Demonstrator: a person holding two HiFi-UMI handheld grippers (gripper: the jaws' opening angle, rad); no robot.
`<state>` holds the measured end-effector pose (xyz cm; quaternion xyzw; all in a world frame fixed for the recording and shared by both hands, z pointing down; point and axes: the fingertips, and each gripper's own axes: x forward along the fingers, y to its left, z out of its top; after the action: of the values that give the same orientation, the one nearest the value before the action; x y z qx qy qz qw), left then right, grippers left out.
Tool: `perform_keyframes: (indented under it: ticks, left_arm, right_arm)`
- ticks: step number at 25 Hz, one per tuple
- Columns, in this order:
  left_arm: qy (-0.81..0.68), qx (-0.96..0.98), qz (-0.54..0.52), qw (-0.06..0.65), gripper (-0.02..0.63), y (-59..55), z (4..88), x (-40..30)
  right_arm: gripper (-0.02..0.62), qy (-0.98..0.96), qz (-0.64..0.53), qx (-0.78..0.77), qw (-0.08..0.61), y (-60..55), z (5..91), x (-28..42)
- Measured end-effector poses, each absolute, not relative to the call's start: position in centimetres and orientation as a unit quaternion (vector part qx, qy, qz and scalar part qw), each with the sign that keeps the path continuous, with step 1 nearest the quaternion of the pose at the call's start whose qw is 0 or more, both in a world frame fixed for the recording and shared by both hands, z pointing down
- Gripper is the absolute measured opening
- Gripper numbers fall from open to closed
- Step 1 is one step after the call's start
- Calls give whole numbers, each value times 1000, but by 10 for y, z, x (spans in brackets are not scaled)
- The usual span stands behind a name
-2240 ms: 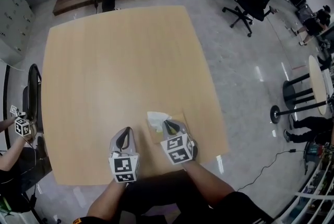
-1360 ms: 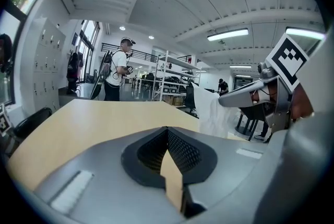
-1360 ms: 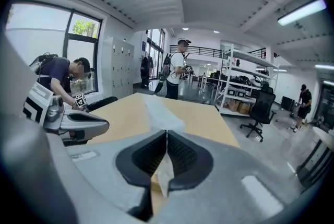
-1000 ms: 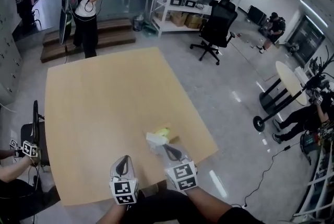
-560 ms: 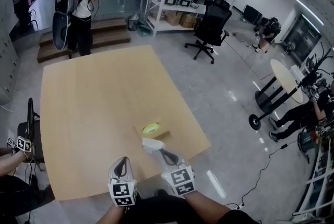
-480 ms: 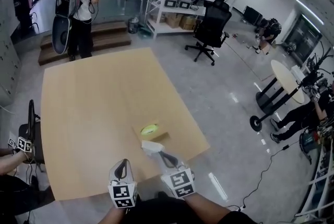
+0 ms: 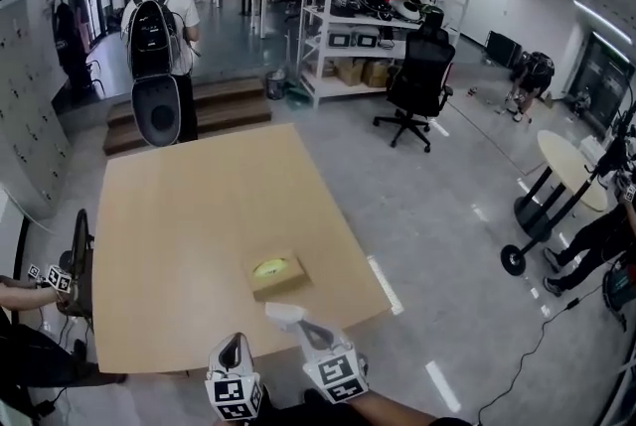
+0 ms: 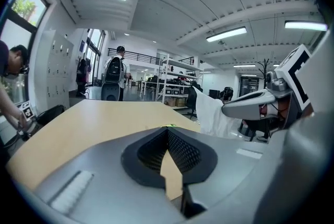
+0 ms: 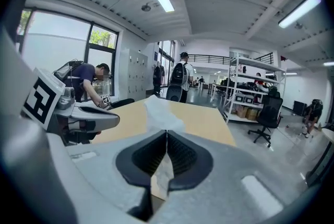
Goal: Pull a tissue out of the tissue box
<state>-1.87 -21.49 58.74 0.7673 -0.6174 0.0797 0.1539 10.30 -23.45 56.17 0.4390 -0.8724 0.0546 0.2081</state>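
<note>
Since a moment ago, we have drawn both grippers back from the tissue box [image 7: 278,276], and the tissue [image 7: 282,313] that sat at its slot is now clear of it, carried in the right gripper [image 7: 296,326]. That gripper's jaws are pressed together on the white sheet. In the right gripper view its crumpled upper part stands above the jaw tips and a strip of it hangs down in the gap behind them. The tissue is off the box and apart from it, held just above the near edge of the table [image 7: 189,215]. The box stays flat on the wood near the table's near right corner, the yellow-green oval of its slot facing up. Our left gripper [image 7: 231,346] hangs beside the right one, to its left, with its jaws closed on each other and nothing between them, only bare tabletop showing through the gap below the tips. It touches neither the box nor the tissue. Beyond the far edge of the table a person with a backpack [image 7: 159,27] stands by low wooden steps, and an office chair [image 7: 417,81] stands on the grey floor near some shelving [image 7: 353,12].
</note>
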Motion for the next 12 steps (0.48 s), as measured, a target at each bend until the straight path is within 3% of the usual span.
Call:
perform_keyframes:
  ticks: [12]
  left_arm:
    - [-669,723,96,145,18,-163,577,-2]
  right_arm:
    - [-2,-897,44,393,200,-205,567,127]
